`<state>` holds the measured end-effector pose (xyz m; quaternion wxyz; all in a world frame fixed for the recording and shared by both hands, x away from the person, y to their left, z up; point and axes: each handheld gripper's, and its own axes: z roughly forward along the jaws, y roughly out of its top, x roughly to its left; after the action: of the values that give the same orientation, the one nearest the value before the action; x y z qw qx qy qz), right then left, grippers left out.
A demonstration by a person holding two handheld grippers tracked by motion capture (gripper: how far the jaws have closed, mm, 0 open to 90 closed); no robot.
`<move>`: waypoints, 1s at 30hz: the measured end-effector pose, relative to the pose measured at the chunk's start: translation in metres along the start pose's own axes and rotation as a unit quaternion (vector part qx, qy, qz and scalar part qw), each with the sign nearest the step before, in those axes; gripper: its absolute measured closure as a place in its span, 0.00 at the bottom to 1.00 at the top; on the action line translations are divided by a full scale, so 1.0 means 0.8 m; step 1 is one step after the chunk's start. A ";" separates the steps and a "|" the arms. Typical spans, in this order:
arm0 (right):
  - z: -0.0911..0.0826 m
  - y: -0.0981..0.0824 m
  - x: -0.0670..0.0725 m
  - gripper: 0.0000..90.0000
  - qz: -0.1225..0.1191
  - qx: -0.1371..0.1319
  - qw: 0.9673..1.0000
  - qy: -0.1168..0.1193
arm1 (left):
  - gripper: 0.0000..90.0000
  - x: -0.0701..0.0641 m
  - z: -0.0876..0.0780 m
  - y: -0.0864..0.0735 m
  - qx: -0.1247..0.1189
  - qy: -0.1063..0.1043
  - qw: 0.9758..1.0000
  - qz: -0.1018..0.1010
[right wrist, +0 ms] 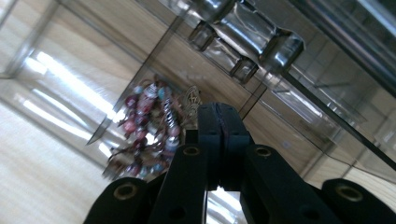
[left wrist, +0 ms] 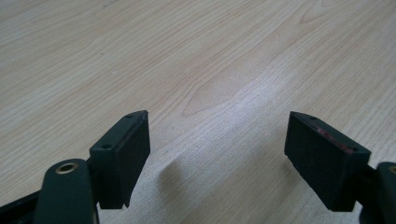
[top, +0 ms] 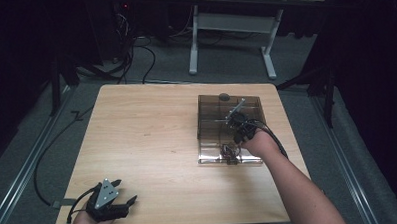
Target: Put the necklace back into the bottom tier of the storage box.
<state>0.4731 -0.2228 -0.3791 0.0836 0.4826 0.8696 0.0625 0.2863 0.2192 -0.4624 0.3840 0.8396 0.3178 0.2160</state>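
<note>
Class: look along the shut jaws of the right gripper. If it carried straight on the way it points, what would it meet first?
Most likely the beaded bracelet lying just past the right gripper, or the wall of the clear plastic box behind it; depth is hard to judge here.

The left gripper hangs low over the pale wood-grain worktop, its black fingers spread wide at seven and four o'clock, with bare wood between them.

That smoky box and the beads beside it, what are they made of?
Box: likely clear tinted plastic, glossy; the table's grain shows through its walls and they catch bright reflections. Beads: pink, red and bluish, shiny, perhaps glass or stone, with silvery metal-looking pieces; too blurred to be sure.
</note>
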 end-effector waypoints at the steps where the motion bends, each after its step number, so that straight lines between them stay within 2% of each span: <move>1: 0.005 0.001 0.001 1.00 0.005 0.007 1.000 0.001 | 0.25 0.000 0.000 0.000 0.000 0.000 1.000 0.000; 4: 0.020 0.001 0.003 1.00 -0.009 0.022 1.000 0.001 | 0.25 0.001 0.000 0.000 0.000 -0.002 1.000 -0.002; 5: 0.023 0.001 0.007 1.00 -0.006 0.028 1.000 -0.001 | 0.25 0.001 0.000 0.000 0.000 -0.002 1.000 -0.002; 9: 0.024 -0.001 0.011 1.00 -0.020 0.026 0.999 0.008 | 0.25 0.001 0.000 0.000 0.003 -0.003 1.000 0.000; 10: 0.025 -0.002 0.013 1.00 -0.017 0.032 0.999 0.010 | 0.25 0.000 0.000 0.000 0.002 -0.002 1.000 0.000; 11: 0.027 -0.004 0.014 1.00 -0.026 0.035 0.999 0.009 | 0.25 0.000 0.000 0.000 0.001 -0.002 1.000 0.000; 15: 0.039 -0.012 0.018 1.00 -0.035 0.044 0.998 0.009 | 0.25 0.000 0.001 0.000 0.002 -0.001 1.000 0.000; 17: 0.037 -0.013 0.019 1.00 -0.022 0.043 0.999 0.009 | 0.26 0.000 0.000 0.000 0.003 0.000 1.000 0.001; 19: 0.033 -0.013 0.017 0.99 -0.029 0.034 0.999 0.008 | 0.26 0.000 0.000 0.000 0.003 0.000 1.000 0.001; 20: 0.027 -0.013 0.016 0.98 -0.025 0.027 0.999 0.010 | 0.26 0.000 0.000 0.000 0.003 0.000 1.000 0.001; 21: 0.019 -0.014 0.017 0.98 -0.009 0.022 1.000 0.012 | 0.26 0.000 0.000 0.000 0.003 0.000 1.000 0.001; 22: 0.014 -0.014 0.014 0.98 -0.018 0.012 1.000 0.021 | 0.25 0.000 0.000 0.000 0.003 0.000 1.000 0.001; 23: 0.010 -0.016 0.014 0.98 -0.014 0.011 1.000 0.025 | 0.25 0.000 0.000 0.000 0.002 0.000 1.000 0.001; 25: 0.003 -0.021 0.018 0.98 -0.012 0.014 0.999 0.034 | 0.25 0.000 0.000 0.000 0.001 0.001 1.000 0.001; 27: 0.000 -0.027 0.019 0.98 -0.025 0.018 0.999 0.037 | 0.25 0.000 0.000 0.000 0.001 0.001 1.000 0.001; 30: -0.004 -0.040 0.023 0.98 -0.019 0.014 0.999 0.048 | 0.25 0.000 0.000 0.000 0.000 0.002 1.000 0.000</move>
<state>0.4364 -0.2243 -0.3839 0.0359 0.4635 0.8824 0.0722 0.2862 0.2191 -0.4624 0.3837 0.8392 0.3181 0.2175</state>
